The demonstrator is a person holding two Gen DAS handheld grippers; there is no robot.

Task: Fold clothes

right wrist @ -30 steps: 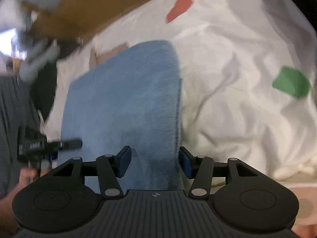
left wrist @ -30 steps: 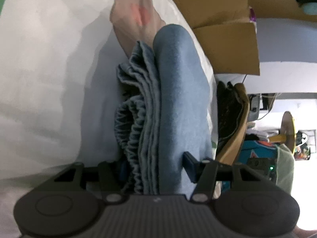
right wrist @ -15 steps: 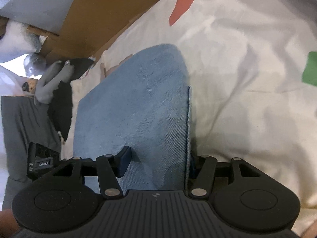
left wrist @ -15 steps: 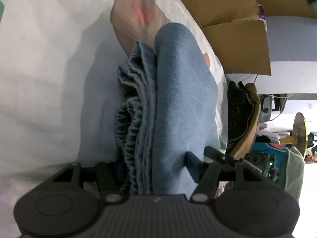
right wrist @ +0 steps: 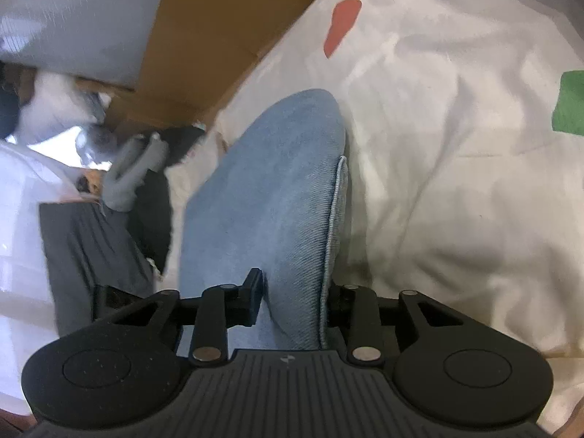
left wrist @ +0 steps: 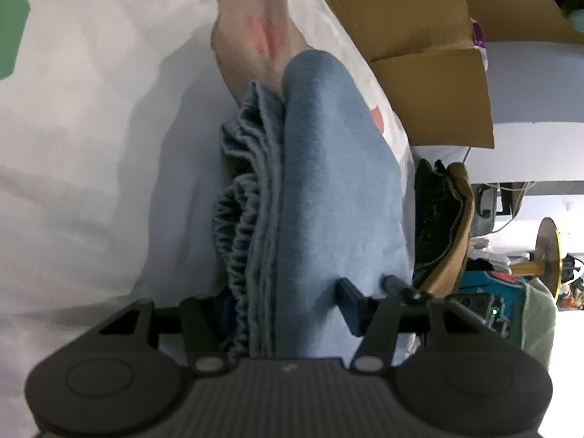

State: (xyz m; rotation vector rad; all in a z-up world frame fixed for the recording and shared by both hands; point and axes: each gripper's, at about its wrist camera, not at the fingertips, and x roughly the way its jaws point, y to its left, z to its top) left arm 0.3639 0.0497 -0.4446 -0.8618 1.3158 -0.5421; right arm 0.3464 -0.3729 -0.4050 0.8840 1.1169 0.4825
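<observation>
So our right gripper [right wrist: 292,304] has just squeezed in, its fingers now pinching the folded blue denim garment [right wrist: 277,197] lying on the white sheet [right wrist: 456,182]. The left gripper [left wrist: 286,308] grips the bundle's other end, so we can probably lift it.

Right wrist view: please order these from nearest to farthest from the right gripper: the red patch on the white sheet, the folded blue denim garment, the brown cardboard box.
1. Folded blue denim garment: between the right gripper's jaws.
2. Brown cardboard box: beyond the garment, upper left.
3. Red patch: top, right of centre, on the white sheet; close to the box in depth.
</observation>
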